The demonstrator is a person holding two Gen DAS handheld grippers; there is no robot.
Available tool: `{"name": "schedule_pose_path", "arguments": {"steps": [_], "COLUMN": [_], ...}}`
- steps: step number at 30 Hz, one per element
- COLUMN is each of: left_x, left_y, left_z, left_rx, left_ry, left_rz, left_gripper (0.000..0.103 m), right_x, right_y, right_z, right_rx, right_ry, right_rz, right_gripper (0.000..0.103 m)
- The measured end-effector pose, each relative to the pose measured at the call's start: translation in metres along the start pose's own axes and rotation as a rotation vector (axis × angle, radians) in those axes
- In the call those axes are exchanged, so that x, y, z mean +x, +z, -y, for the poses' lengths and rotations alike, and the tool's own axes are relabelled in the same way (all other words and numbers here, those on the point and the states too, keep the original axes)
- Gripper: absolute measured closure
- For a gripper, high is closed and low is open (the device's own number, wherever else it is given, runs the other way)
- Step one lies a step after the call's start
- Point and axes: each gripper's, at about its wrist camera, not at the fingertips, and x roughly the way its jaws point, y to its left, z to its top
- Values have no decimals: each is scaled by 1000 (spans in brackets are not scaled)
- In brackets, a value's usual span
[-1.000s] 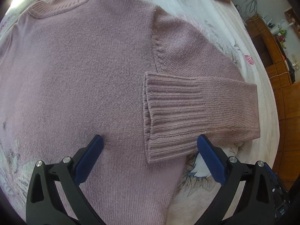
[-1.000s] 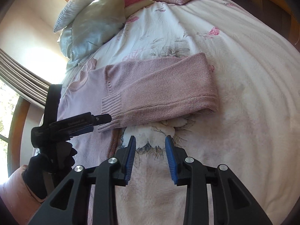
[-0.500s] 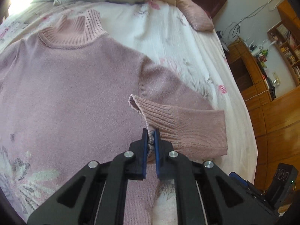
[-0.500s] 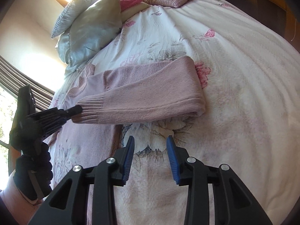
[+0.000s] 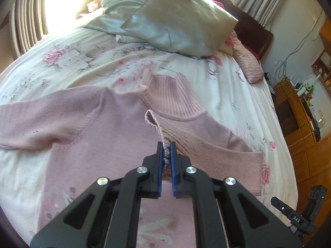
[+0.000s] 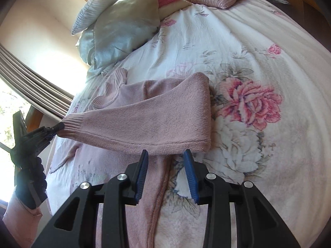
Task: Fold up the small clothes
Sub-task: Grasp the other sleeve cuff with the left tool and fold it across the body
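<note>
Left gripper [image 5: 166, 147]: fingers clamped on the ribbed cuff [image 5: 157, 128] of the pink sweater [image 5: 86, 128], which lies flat on the floral bed [image 5: 227, 86]; half a second ago the cuff sat low over the hem side, now it is lifted and carried toward the collar [image 5: 171, 99], so the sleeve fold looks underway. Right gripper [image 6: 165, 155]: fingers apart, holding nothing, now just beside the sleeve's folded edge [image 6: 165, 144], nearer than before. Pillows [image 5: 175, 18] lie beyond the collar.

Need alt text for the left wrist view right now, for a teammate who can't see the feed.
The left gripper is shut on the ribbed cuff of a pink sweater, lifting that sleeve over the sweater's body. The sweater lies on a floral bedspread, with pillows behind.
</note>
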Motion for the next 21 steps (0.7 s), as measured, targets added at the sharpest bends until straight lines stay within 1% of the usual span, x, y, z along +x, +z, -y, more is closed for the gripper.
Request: {"name": "schedule_pose_path", "arguments": {"steps": [2,7,10,12,15,17,18,19,21], "left_x": [2,8,19,32,60,73,75,71,53], "left_y": [5,13,12,9,1,-6,-9,-10,-9], "left_z": [-18,-61,-76,-83,-92,-98,-102,-106,-110], "left_rx": [-8,-70,-63,-63,-28,-13,-16,-28,-56], "left_ry": [37,84,139,156,200,225,234,243,238], "left_rz": [6,20,21,-8,-86,-136,-149,-148,-96], "left_gripper": [98,98,98,98,97,96,93,92,90], "right_x": [14,46,69,85,107,112,112,111,100], "right_y": [8,20,19,14,4,1,1,3,6], "right_z": [-10,-30,-33,-30,-20,-17,-18,-20,-31], "right_rx": [-6,-20,-21,-11,5,9,6,-2,-25], "right_ry": [17,23,1,-25,-58,-58,-63,-71,-80], "right_rz": [-9,-38,-82,-119,-169,-170,-176,-182,-172], "right_gripper": [66,66,66,66,68,68,68,68,66]}}
